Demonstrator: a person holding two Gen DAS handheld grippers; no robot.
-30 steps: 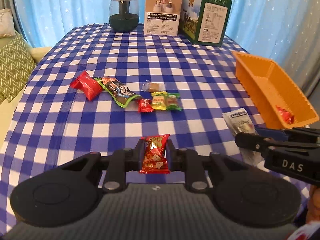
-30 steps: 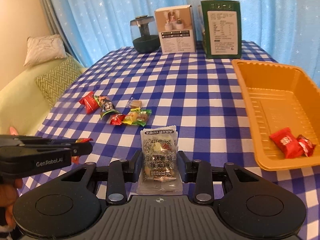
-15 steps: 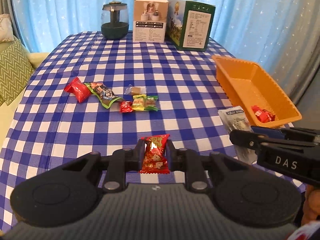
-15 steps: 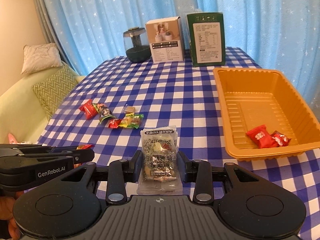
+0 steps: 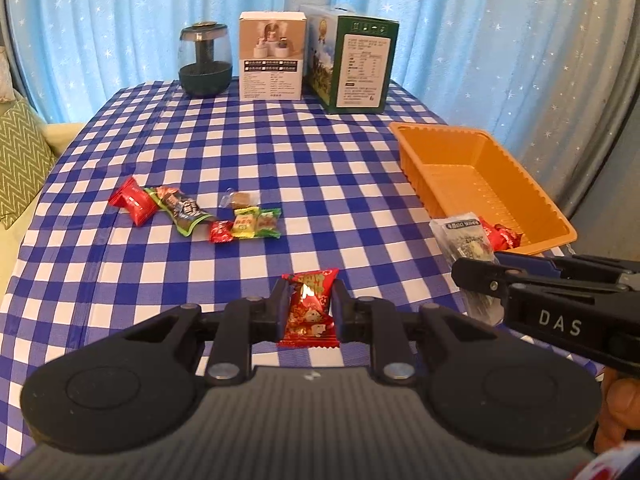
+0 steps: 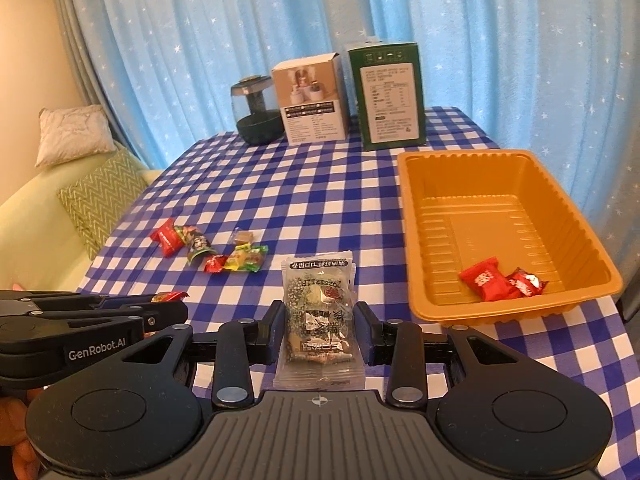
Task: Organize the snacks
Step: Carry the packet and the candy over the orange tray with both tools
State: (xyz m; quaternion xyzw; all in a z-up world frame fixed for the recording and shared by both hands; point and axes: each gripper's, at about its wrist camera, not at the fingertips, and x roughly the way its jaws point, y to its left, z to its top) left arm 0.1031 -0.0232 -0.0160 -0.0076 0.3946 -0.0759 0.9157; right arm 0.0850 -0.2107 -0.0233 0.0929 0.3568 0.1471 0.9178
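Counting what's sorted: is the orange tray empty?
No, the orange tray holds two red-wrapped candies near its front wall.

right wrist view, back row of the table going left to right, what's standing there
dark glass jar → white box → green box. The jar's right side sits partly behind the white box, but the order is clear.

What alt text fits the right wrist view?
The right tool grips a clear snack packet beside an orange tray holding two red candies. More snacks lie on the checked tablecloth.
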